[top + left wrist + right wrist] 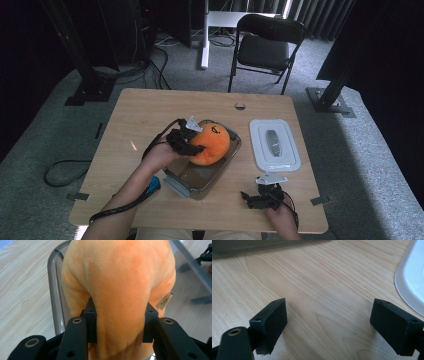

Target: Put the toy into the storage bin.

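Observation:
An orange plush toy (211, 145) with a small stitched face hangs over the far end of a clear rectangular container (200, 182) in the middle of the table. My left gripper (196, 146) is shut on the plush toy (120, 285), whose fabric bulges between the two black pads (90, 320); a small tag (165, 301) sticks out on its right side. My right gripper (251, 197) rests near the table's front right edge, open, with bare wood between its fingers (272, 317).
A white lid (274, 145) lies flat on the table to the right of the container, its edge (412, 277) close to my right gripper. Beyond the table stand a black folding chair (265, 45) and dark frame posts. Cables trail on the floor at left.

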